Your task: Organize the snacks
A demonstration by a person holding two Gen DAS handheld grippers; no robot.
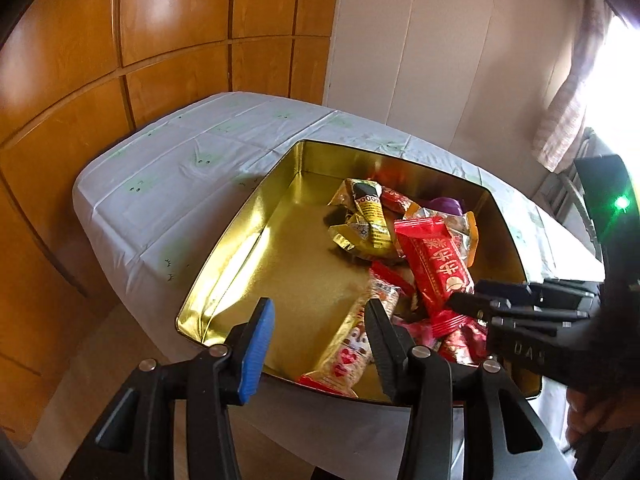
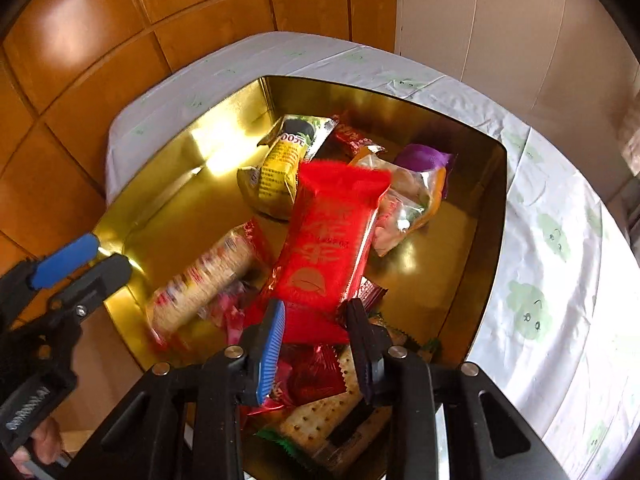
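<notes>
The right gripper [image 2: 314, 334] pinches the lower end of the red snack packet [image 2: 332, 240] over the gold tin [image 2: 486, 248], a light, crinkly, slippery wrapper best held by its flat crimped seam, while the left gripper [image 1: 320, 336] hangs part-open and empty

One gold tin [image 2: 486, 216], two grippers – left [image 1: 320, 332], right [image 2: 316, 332] – perhaps ten snack packets [image 2: 332, 236]

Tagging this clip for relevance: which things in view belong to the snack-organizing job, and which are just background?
Part of the job:
- gold tin
- red snack packet, gripped at its end by the right gripper
- yellow packet
- cracker roll
- purple packet
- left gripper, open, over the tin

Just background:
- tablecloth
- wooden panelling
- curtain
</notes>
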